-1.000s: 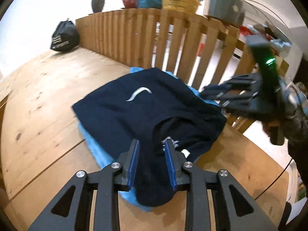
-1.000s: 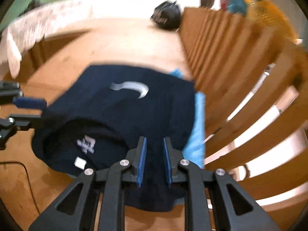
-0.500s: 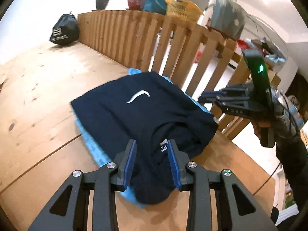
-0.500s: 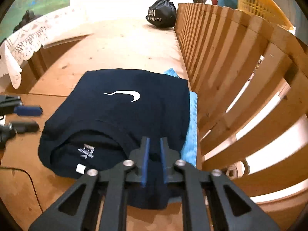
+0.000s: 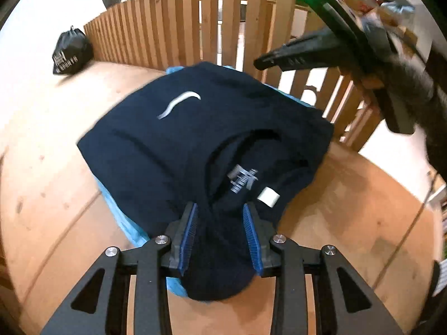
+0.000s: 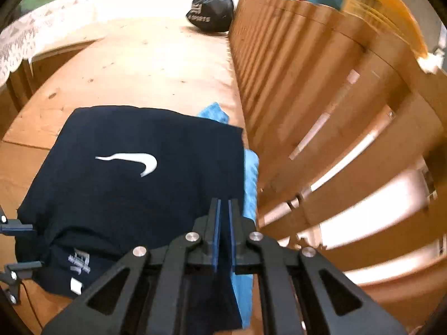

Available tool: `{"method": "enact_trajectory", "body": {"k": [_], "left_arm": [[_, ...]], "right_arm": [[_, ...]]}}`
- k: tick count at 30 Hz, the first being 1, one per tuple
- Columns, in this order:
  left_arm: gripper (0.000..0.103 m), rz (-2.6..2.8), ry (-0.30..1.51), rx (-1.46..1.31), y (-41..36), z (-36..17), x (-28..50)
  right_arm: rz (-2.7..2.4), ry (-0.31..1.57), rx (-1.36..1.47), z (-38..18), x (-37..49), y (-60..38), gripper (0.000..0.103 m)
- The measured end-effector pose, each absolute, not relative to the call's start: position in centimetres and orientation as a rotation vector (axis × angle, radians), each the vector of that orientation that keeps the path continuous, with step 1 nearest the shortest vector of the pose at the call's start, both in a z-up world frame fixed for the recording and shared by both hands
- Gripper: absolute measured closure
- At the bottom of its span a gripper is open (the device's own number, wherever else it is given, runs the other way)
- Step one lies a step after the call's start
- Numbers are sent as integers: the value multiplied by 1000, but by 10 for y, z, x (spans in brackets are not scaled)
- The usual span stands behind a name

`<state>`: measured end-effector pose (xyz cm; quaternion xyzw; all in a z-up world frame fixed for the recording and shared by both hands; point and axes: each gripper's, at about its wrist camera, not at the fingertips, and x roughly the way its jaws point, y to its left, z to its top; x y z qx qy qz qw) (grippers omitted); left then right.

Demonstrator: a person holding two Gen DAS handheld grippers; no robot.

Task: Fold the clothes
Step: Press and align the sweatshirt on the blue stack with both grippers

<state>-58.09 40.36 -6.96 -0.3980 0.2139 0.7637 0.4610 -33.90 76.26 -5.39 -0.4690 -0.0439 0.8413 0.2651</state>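
Folded navy shirt (image 5: 178, 145) lying on a blue towel (image 6: 250, 173) on the tabletop (image 5: 50, 128), beside the wooden fence (image 6: 321, 89); collar toward the camera, long axis running away. Left gripper (image 5: 220, 234) spread wide around the collar edge. Right gripper (image 6: 224, 237) pinched nearly closed on the shirt's near edge.

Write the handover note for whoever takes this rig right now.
Left hand-held gripper: open, straddling the navy shirt at its collar end.
Right hand-held gripper: nearly shut; grip on the shirt's edge unclear.
The shirt lies folded, logo up, on a blue garment on the wooden table, beside the slatted fence.
Done: shirt looks folded.
Left: probably tidy the collar end.
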Motion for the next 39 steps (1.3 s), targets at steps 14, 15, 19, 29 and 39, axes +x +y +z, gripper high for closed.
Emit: {"method": "enact_trajectory", "body": {"k": [14, 15, 19, 29, 39], "left_arm": [[70, 1868, 399, -934, 380, -56, -574], [70, 1852, 395, -943, 383, -57, -574], [70, 1777, 428, -930, 399, -65, -553], [69, 1639, 545, -1055, 444, -105, -539], [57, 1762, 498, -994, 413, -84, -553]], "right_arm": [[2421, -167, -1405, -57, -279, 713, 92], [2451, -134, -1444, -61, -269, 707, 92], [2579, 36, -1475, -63, -251, 688, 92], [2504, 77, -1726, -105, -294, 688, 96], [2573, -98, -1544, -68, -297, 656, 80]]}}
